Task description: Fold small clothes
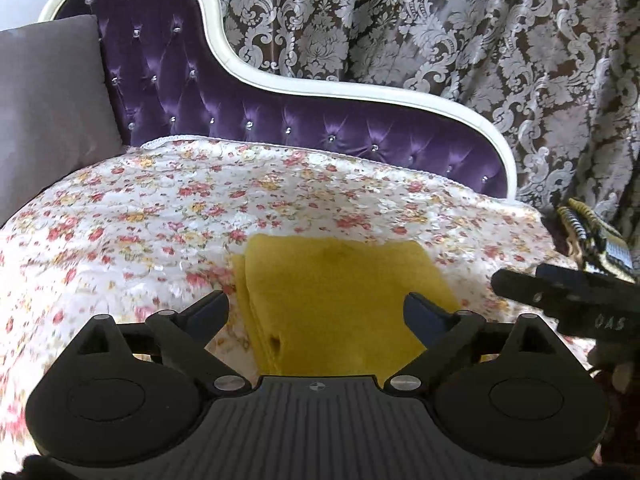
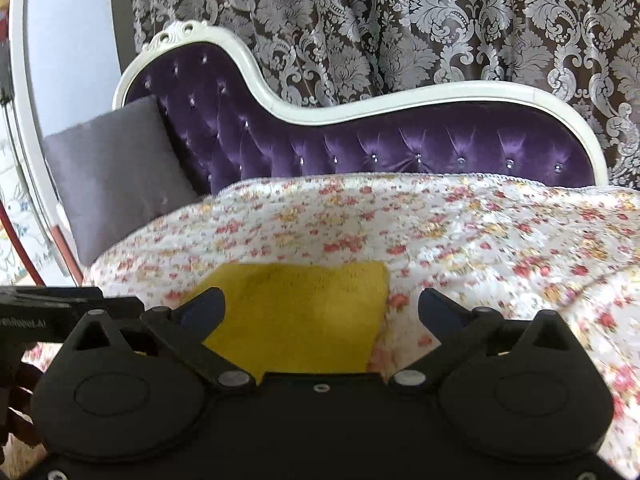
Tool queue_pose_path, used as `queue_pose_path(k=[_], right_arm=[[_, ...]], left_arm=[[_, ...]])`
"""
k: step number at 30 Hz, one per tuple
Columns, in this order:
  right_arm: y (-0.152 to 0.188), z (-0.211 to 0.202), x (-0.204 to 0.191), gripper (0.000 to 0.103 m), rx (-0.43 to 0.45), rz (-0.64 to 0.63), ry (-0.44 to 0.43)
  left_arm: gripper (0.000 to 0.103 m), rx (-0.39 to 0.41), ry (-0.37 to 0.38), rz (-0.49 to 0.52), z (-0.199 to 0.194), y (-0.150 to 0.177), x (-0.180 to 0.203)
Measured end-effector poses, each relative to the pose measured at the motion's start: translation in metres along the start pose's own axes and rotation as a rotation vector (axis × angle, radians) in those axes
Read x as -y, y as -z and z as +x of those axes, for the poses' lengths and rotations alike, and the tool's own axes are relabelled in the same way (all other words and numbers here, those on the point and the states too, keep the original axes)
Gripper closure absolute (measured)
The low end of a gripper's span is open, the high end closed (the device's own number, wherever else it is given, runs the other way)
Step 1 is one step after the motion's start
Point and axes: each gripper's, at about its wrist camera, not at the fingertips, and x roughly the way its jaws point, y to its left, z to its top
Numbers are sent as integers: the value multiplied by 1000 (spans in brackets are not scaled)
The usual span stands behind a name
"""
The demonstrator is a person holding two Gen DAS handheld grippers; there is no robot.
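A small yellow garment (image 1: 344, 272) lies folded flat on the floral cover (image 1: 160, 208) of a sofa, with doubled layers showing along its left edge. My left gripper (image 1: 316, 302) hovers over its near part, open, with nothing between the fingers. In the right wrist view the same yellow garment (image 2: 296, 308) lies just ahead and slightly left. My right gripper (image 2: 322, 298) is open above its near right part, holding nothing. The other gripper's body shows at each view's side edge.
The sofa has a purple tufted back (image 1: 280, 120) with a white frame. A grey cushion (image 1: 48, 100) leans at its left end. A patterned curtain (image 1: 440, 20) hangs behind. A striped object (image 1: 592, 232) sits at the right edge, and floral cover (image 2: 480, 232) spreads right of the garment.
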Motion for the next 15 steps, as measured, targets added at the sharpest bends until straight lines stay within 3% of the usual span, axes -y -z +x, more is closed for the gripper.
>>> queue_pose_path(k=[7, 10, 15], right_arm=[[18, -13, -23, 0, -66, -72, 72], [25, -21, -27, 0, -71, -73, 63], [31, -35, -32, 0, -79, -71, 73]], left_arm=[[4, -31, -14, -25, -19, 20, 12], [4, -52, -19, -35, -26, 28, 15], [5, -74, -106, 32, -33, 38, 27]])
